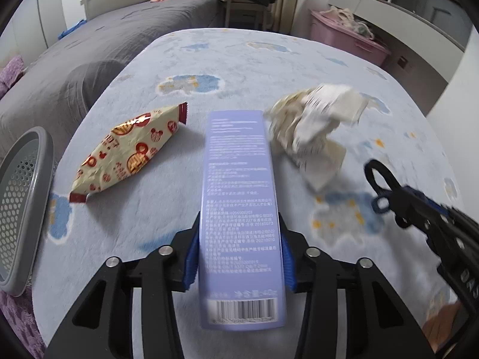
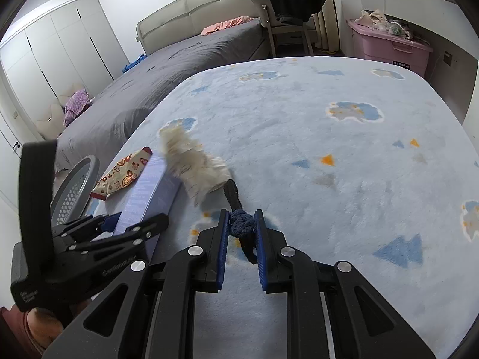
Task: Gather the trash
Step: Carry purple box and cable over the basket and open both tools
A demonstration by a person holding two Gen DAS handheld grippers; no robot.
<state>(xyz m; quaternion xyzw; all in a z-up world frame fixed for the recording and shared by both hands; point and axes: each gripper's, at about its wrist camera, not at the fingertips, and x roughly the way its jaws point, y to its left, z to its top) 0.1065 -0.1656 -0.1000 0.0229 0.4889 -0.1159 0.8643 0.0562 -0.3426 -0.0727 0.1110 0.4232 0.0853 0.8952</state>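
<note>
Item 1, nearest you: your left gripper (image 1: 241, 257), jaws partly closed, blue pads against both long sides of the lavender carton (image 1: 241, 197). The carton sits between the fingers near its barcode end; its long axis runs straight away from you along the fingers, the far end out over the light-blue rug (image 1: 269, 59).

Item 2: your right gripper (image 2: 242, 233), jaws drawn as close as they go, pinching a dark knotted cord (image 2: 241, 224). One end of the cord trails forward toward the crumpled paper, the other curls back between the pads.

Item 3: crumpled white paper wad (image 1: 314, 128), blurred, on the rug just right of the carton's far end (contact with the carton cannot be told).

Item 4: red-and-cream snack wrapper (image 1: 128, 152), flat on the rug left of the carton and apart from it, long axis slanting from near-left to far-right.

Item 5: grey perforated basket (image 1: 21, 203), at the rug's left edge; what shows of its inside holds nothing.

Item 6, farthest: grey-covered bed (image 2: 185, 59); pink storage bin (image 2: 389, 48) with soft, indistinct items heaped on its lid.
</note>
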